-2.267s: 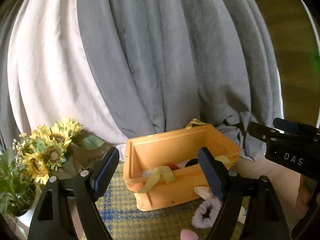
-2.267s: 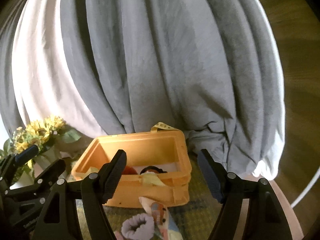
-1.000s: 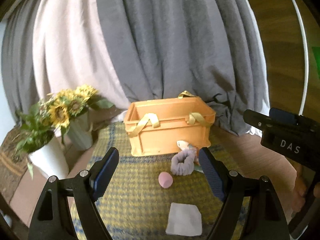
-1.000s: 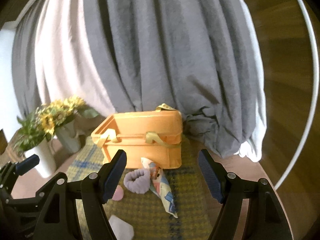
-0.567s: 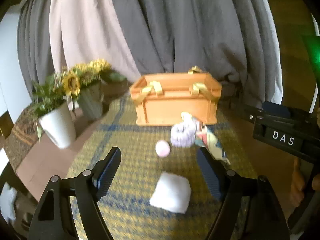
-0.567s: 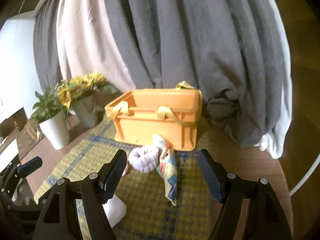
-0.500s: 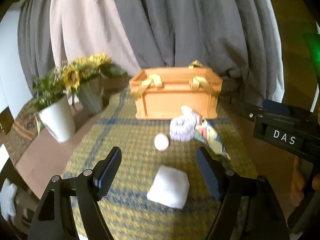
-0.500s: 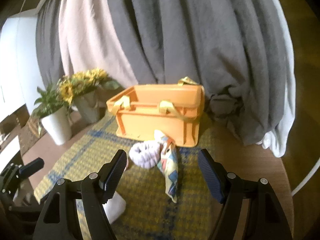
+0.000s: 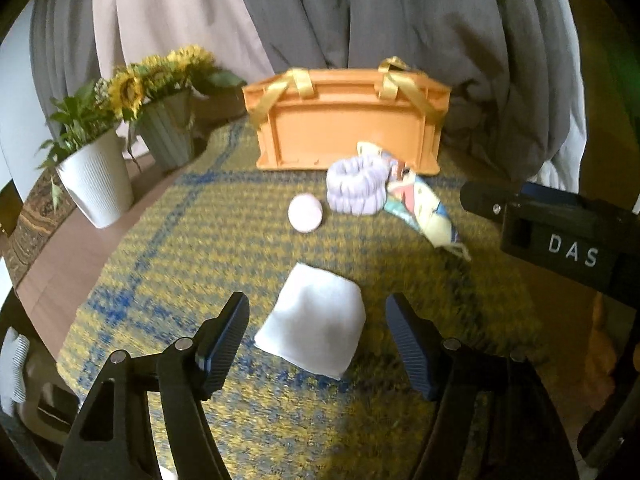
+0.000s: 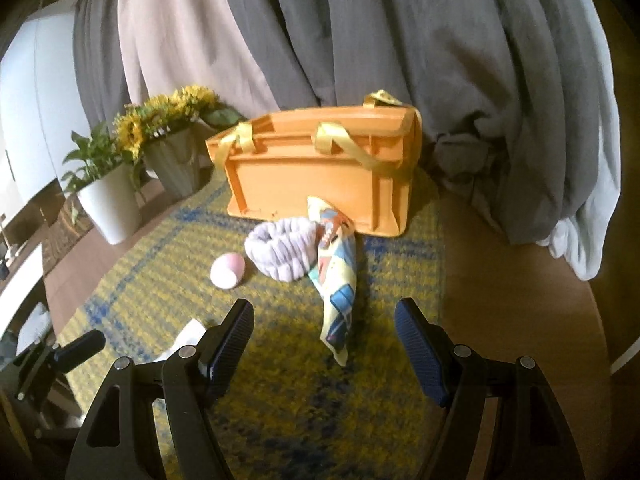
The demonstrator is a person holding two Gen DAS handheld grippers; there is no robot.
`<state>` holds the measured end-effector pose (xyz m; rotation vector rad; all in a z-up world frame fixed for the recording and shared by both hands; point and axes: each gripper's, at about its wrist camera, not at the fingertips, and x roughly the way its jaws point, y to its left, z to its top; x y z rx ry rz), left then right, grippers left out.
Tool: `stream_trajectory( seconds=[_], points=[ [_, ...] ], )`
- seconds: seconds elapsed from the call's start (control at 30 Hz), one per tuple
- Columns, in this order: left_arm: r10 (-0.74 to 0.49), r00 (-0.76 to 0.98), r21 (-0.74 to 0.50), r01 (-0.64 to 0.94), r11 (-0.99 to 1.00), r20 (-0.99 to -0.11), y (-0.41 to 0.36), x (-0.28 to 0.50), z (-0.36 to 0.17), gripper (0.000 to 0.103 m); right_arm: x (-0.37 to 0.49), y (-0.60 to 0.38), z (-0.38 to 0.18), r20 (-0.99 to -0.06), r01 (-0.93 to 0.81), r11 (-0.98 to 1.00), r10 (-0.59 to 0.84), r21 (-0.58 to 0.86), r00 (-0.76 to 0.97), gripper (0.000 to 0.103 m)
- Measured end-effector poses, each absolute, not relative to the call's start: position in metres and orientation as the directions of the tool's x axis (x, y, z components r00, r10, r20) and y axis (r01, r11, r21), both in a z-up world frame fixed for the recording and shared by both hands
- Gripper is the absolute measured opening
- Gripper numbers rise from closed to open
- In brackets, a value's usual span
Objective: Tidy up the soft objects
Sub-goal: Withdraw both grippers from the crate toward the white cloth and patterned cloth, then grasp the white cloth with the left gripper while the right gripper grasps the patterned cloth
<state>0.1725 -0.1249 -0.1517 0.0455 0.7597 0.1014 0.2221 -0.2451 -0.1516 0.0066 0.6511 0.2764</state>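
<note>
1. White folded cloth (image 9: 314, 320) lies on the checked mat (image 9: 180, 248) on the table, straight ahead of our left gripper (image 9: 316, 340), framed between its jaws.
2. Left jaws are closing, part open, gripping nothing yet.
3. Our right gripper (image 10: 324, 344) stands open and empty; the patterned pouch (image 10: 336, 292) lies ahead, long axis running away towards the orange crate (image 10: 320, 184).
4. We cannot see inside the crate; the purple scrunchie (image 10: 284, 254) and pink ball (image 10: 228, 270) sit in front of it.
</note>
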Motion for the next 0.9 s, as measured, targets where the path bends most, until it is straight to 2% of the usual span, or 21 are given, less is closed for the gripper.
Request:
stream_trajectory(
  seconds=[0.37,0.67,0.8,0.87,0.9],
  points=[
    [0.119,0.661,0.08,-0.089,0.993,-0.741,-0.122,0.2,-0.19,0.062,0.258,-0.235,-0.187,-0.665,-0.26,0.963,0.24,0.07,0.708,0.072],
    [0.112,0.632,0.069,-0.092,0.993,-0.767,-0.12,0.216,-0.204,0.053,0.291,-0.231,-0.206,-0.689,-0.245,0.966,0.236,0.086,0.686,0.065],
    [0.099,0.624,0.049,-0.096,0.994,-0.775,-0.118,0.221,-0.206,0.048,0.306,-0.228,-0.215,-0.702,-0.241,0.966,0.237,0.096,0.672,0.055],
    [0.09,0.623,0.042,-0.091,0.995,-0.777,-0.117,0.222,-0.206,0.042,0.311,-0.226,-0.22,-0.711,-0.239,0.966,0.238,0.1,0.662,0.049],
    [0.087,0.622,0.038,-0.092,0.995,-0.778,-0.117,0.222,-0.205,0.041,0.313,-0.226,-0.222,-0.715,-0.244,0.964,0.244,0.105,0.656,0.044]
  ],
)
